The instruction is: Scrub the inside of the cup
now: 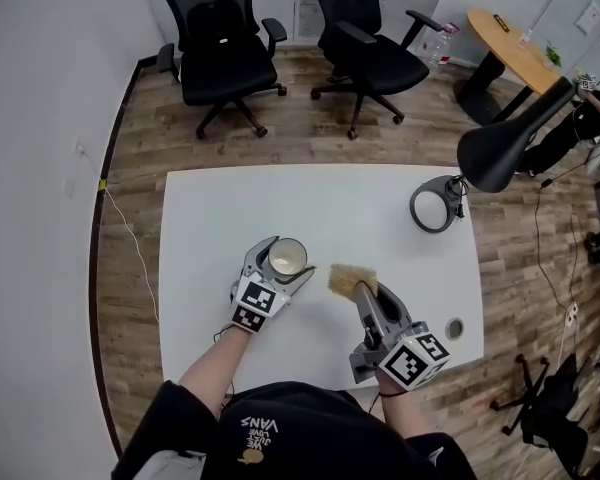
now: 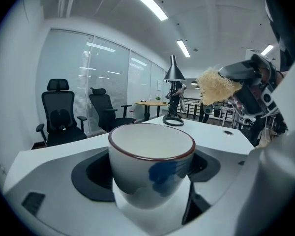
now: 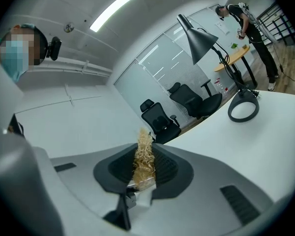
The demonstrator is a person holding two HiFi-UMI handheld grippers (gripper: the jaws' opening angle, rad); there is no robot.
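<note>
- Cup (image 1: 287,259) stands upright between the two jaws of the left claw (image 1: 281,264), with its mouth open to the top; it is white with a dark red rim and a blue mark on the side.
- The left claw is clenched on the cup, one jaw pressing on each side of its wall, low over the white table (image 1: 310,203).
- The right claw (image 1: 364,294) is closed on a straw-coloured fibre scrubber (image 1: 349,279), and the loose fibres stick out beyond the jaw tips.
- The scrubber is just to the right of the left claw, near the cup's rim but apart from it, and outside the cup.
- Seen from the left claw, the scrubber hangs ahead, higher than the rim and to the right.
- Far ahead of the right claw, a black desk lamp (image 1: 502,146) stands on the table's far corner.
</note>
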